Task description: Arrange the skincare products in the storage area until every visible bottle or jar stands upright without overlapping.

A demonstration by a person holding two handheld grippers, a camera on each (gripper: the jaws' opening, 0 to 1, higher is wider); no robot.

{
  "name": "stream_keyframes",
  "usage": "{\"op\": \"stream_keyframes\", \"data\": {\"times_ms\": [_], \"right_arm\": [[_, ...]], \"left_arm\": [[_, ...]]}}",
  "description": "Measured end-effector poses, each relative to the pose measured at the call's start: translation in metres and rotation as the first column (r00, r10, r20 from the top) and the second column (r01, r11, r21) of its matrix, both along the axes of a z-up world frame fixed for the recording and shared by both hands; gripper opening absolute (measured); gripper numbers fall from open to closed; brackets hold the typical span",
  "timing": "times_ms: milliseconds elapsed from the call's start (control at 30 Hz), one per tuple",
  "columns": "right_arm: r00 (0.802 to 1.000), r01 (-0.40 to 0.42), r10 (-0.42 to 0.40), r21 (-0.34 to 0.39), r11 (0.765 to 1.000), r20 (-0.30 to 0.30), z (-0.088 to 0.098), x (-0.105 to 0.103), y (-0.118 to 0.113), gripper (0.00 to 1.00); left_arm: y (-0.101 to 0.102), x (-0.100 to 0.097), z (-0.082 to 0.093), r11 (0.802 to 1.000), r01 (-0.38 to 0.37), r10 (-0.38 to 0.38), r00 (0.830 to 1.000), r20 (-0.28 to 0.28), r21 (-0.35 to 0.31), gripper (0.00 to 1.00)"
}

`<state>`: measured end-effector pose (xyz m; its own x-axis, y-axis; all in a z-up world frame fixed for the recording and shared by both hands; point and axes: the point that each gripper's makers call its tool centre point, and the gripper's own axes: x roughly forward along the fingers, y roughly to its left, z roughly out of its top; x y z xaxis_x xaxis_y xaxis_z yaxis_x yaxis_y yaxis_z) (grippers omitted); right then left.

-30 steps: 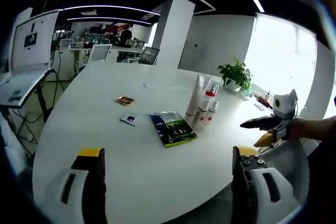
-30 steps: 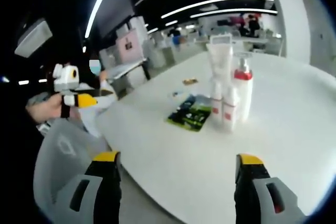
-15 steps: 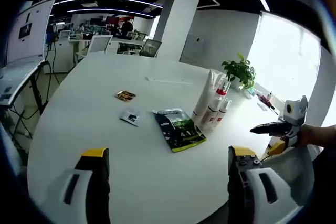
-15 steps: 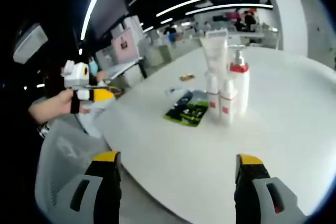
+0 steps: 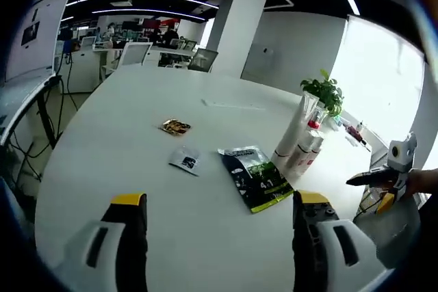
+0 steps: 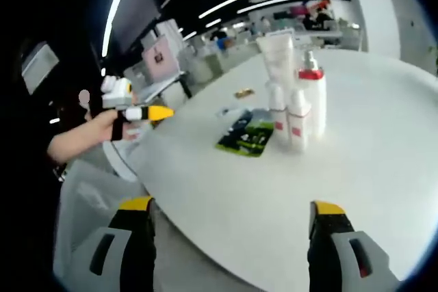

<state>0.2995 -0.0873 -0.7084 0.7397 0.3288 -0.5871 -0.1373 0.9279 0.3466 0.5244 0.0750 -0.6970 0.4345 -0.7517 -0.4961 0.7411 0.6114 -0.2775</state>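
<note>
While bottles [image 6: 294, 111] stand well ahead, right gripper [image 6: 229, 227] jaws apart, left gripper [image 5: 213, 227] likewise

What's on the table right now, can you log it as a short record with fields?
surface: white table
bottles: tall tube, red-collared pump bottle and two small bottles, all upright, clustered close together
flat items: green pouch, small white sachet, small brown sachet, lying flat and apart
background: plant behind the bottles
left tongs: open, holding nothing, above the near table edge
right tongs: open, holding nothing, short of the bottles
</note>
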Motion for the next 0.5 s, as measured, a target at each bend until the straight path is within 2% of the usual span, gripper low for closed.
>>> {"op": "stream_keyframes", "data": {"times_ms": [167,300,500], "right_arm": [[1.0,0.011,-0.011,-0.004,1.0,-0.003,-0.001,0.0,-0.003,0.95],[1.0,0.012,-0.012,-0.012,1.0,-0.004,-0.001,0.0,-0.003,0.95],[1.0,0.012,-0.013,-0.019,1.0,-0.016,-0.004,0.0,-0.004,0.95]], "left_arm": [[-0.005,0.01,-0.009,1.0,0.005,-0.005,1.0,0.001,0.02,0.79],[-0.009,0.017,-0.022,0.998,0.009,-0.009,1.0,-0.001,0.061,0.77],[-0.024,0.033,-0.033,0.997,0.013,-0.013,1.0,0.007,0.078,0.75]]}}
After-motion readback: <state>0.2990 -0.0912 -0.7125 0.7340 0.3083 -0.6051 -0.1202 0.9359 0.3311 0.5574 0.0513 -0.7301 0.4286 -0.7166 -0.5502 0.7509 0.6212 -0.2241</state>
